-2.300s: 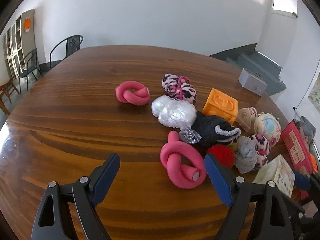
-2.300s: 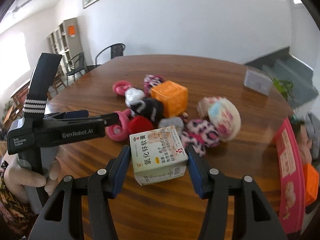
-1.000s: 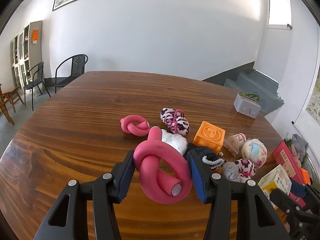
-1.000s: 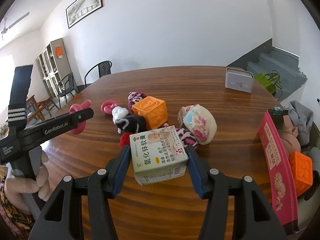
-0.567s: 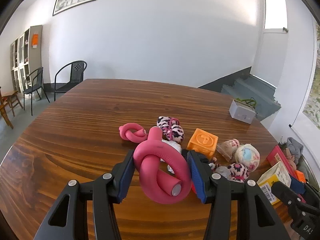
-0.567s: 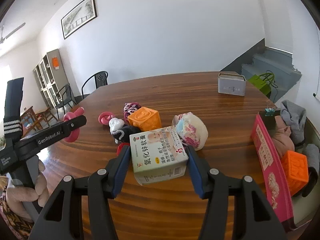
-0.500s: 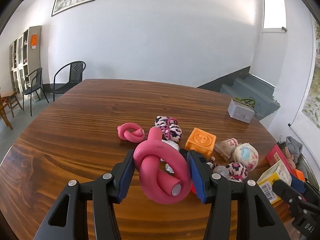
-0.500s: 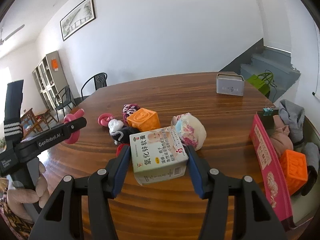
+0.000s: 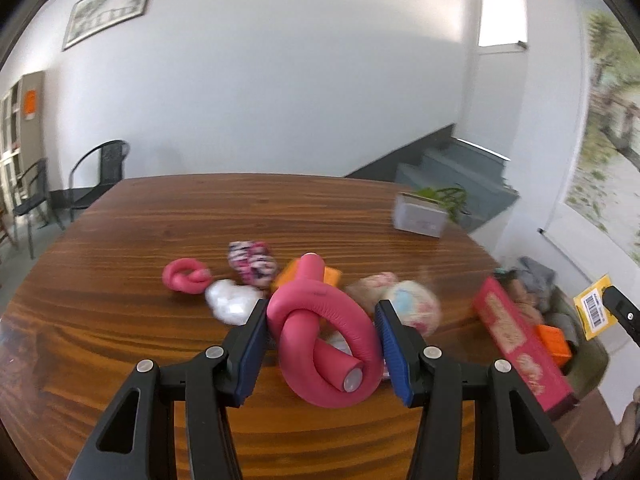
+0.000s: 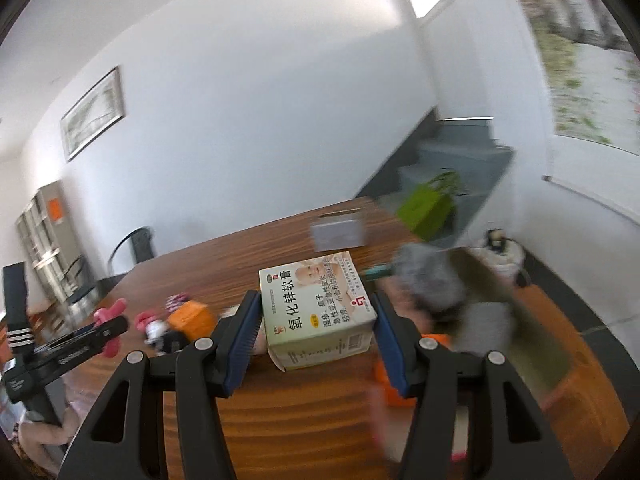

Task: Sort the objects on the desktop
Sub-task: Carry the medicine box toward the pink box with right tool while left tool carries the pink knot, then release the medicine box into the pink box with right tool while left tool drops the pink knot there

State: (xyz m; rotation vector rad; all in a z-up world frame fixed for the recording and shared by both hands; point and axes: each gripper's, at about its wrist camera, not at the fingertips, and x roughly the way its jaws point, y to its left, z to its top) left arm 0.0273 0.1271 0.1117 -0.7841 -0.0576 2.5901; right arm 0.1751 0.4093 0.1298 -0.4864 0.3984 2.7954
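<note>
My left gripper (image 9: 322,346) is shut on a knotted pink foam roller (image 9: 320,336) and holds it above the brown table (image 9: 120,320). My right gripper (image 10: 314,336) is shut on a pale green medicine box (image 10: 316,308) and holds it up near the table's right edge, by an open bin (image 10: 560,340). On the table lie a second pink roller (image 9: 186,276), a white plastic bundle (image 9: 232,304), a pink leopard sock roll (image 9: 252,260), an orange cube (image 9: 330,276) and a pastel ball (image 9: 412,304).
A red flat box (image 9: 520,336) stands at the bin's near side; the bin holds grey cloth (image 10: 432,276) and an orange cube (image 9: 554,340). A grey box (image 9: 420,216) sits at the table's far right. Chairs (image 9: 100,172) stand beyond the table's left.
Both grippers have swung to the right with their loads. The right gripper has also risen and tilted, so the bin now fills its right side. The view is blurred by motion.
</note>
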